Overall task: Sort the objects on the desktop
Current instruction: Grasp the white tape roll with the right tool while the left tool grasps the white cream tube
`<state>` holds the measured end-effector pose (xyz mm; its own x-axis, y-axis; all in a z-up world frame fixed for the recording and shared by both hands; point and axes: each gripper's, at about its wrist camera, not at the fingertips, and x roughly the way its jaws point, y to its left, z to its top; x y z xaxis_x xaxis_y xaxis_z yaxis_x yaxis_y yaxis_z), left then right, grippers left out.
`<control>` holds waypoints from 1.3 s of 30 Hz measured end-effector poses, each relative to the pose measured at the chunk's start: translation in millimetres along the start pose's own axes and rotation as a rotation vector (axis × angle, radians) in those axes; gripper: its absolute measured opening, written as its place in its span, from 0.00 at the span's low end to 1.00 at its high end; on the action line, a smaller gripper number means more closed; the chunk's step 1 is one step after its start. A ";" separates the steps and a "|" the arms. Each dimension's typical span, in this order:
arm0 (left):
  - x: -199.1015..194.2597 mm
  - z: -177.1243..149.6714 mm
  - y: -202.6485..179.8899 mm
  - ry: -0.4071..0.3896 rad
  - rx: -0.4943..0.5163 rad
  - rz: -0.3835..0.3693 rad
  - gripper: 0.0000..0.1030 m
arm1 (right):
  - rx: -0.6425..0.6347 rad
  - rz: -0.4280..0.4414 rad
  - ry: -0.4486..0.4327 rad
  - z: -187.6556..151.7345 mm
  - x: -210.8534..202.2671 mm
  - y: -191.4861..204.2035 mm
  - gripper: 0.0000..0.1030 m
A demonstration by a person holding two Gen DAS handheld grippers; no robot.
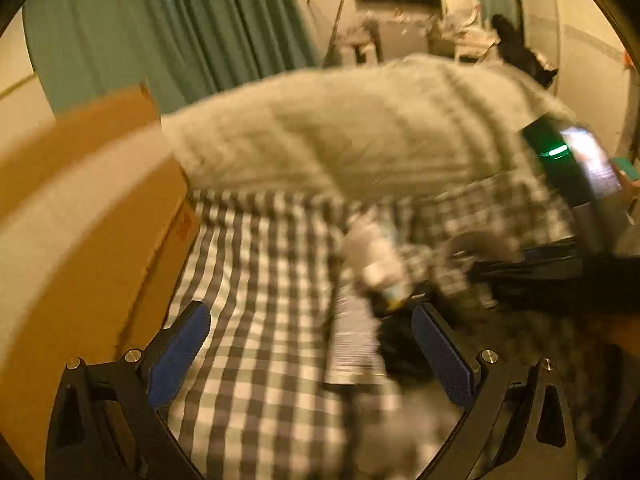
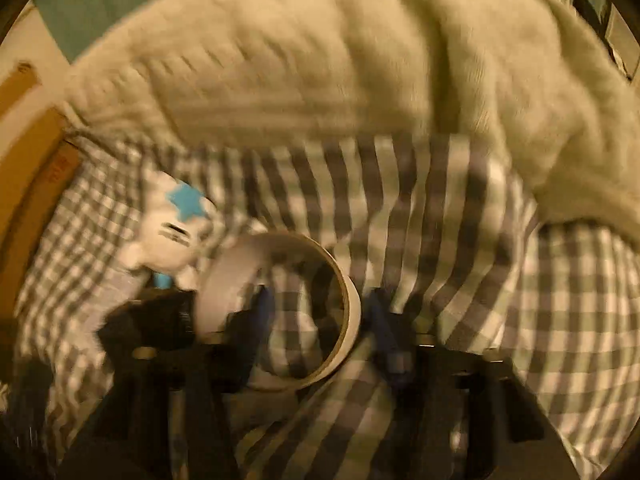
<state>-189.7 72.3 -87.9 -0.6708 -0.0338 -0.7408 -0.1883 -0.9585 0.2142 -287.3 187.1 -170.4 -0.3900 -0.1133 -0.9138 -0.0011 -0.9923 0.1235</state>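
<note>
Both views are blurred by motion. My right gripper (image 2: pixel 318 310) is shut on a white roll of tape (image 2: pixel 352 320), one blue finger inside the ring and one outside, just above the checked cloth (image 2: pixel 560 320). A white plush toy with a blue star (image 2: pixel 176 220) lies to its left, next to a dark object (image 2: pixel 148 320). My left gripper (image 1: pixel 310 334) is open and empty over the checked cloth (image 1: pixel 248 264). Ahead of it lie a striped flat item (image 1: pixel 352 340), a white plush toy (image 1: pixel 376 252) and the right gripper's black body (image 1: pixel 560 280).
A cardboard box (image 1: pixel 80 208) stands along the left edge; it also shows in the right wrist view (image 2: pixel 28 184). A bulky cream blanket (image 1: pixel 360 128) lies across the back, also in the right wrist view (image 2: pixel 320 60). A green-lit device (image 1: pixel 568 160) is at the right.
</note>
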 end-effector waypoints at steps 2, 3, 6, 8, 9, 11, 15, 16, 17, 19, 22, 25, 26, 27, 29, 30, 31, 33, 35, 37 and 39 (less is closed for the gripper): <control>16.0 -2.5 7.1 0.059 -0.030 -0.015 0.99 | 0.007 -0.005 -0.004 -2.2 1.1 -2.2 0.29; 18.7 -2.9 10.6 0.057 -0.050 -0.026 0.99 | 0.008 -0.008 -0.015 -3.3 -1.2 -2.5 0.26; 29.1 0.6 20.3 0.094 -0.098 -0.064 0.98 | 0.016 -0.023 -0.064 -10.2 -14.0 -5.1 0.22; 34.9 1.0 28.7 0.127 -0.139 -0.085 0.90 | 0.021 -0.020 -0.083 -12.2 -21.4 -6.0 0.21; 38.9 0.2 29.1 0.143 -0.145 -0.098 0.90 | 0.025 -0.014 -0.095 -14.5 -25.7 -6.9 0.21; 50.8 0.7 26.8 0.203 -0.128 -0.112 0.90 | 0.032 -0.014 -0.101 -16.6 -30.0 -7.2 0.21; 68.8 3.6 1.6 0.279 0.004 -0.152 0.90 | 0.053 0.005 -0.101 -20.8 -35.6 -14.3 0.21; 71.3 3.7 -5.0 0.281 0.031 -0.155 0.89 | 0.051 0.004 -0.102 -21.6 -36.2 -14.5 0.21; 73.6 2.6 -10.6 0.269 0.046 -0.130 0.80 | 0.049 0.004 -0.101 -22.3 -36.3 -14.2 0.21; 75.2 -0.9 -14.2 0.267 0.048 -0.123 0.45 | 0.045 -0.001 -0.096 -20.6 -35.1 -13.3 0.20; 65.7 -5.4 -10.8 0.234 0.020 -0.161 0.27 | 0.058 -0.010 -0.094 -19.6 -28.3 -12.6 0.10; 53.8 -6.8 -3.0 0.206 -0.026 -0.184 0.27 | 0.061 0.001 -0.105 -23.2 -28.0 -11.8 0.09; 47.4 -7.1 -0.8 0.192 -0.034 -0.185 0.27 | 0.057 0.003 -0.114 -25.2 -30.6 -12.0 0.09; 39.5 -7.4 0.9 0.173 -0.037 -0.188 0.27 | 0.053 0.002 -0.124 -28.7 -33.9 -10.8 0.08; 23.8 -8.3 3.5 0.134 -0.041 -0.193 0.27 | 0.046 0.006 -0.156 -32.2 -42.4 -9.4 0.06; 15.5 -8.7 5.3 0.119 -0.044 -0.196 0.27 | 0.046 0.004 -0.174 -34.7 -49.0 -9.5 0.06; 8.4 -8.7 6.7 0.105 -0.048 -0.199 0.27 | 0.043 -0.003 -0.183 -35.2 -53.3 -7.9 0.05; -6.0 -8.1 10.3 0.081 -0.058 -0.204 0.27 | 0.027 -0.008 -0.213 -38.5 -65.4 -4.3 0.05; -20.2 -7.0 14.3 0.061 -0.069 -0.210 0.27 | 0.012 -0.021 -0.231 -43.9 -76.3 -0.4 0.05; -26.5 0.1 23.0 0.043 -0.078 -0.214 0.27 | 0.005 -0.022 -0.241 -40.7 -86.4 2.4 0.05; -34.0 9.1 27.3 0.018 -0.077 -0.228 0.27 | -0.004 -0.036 -0.252 -43.9 -100.8 6.4 0.05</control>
<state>-178.5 49.9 -51.1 -0.6044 0.1817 -0.7756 -0.2781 -0.9605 -0.0083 -207.5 190.0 -94.5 -0.6070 -0.0629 -0.7922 -0.0151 -0.9958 0.0907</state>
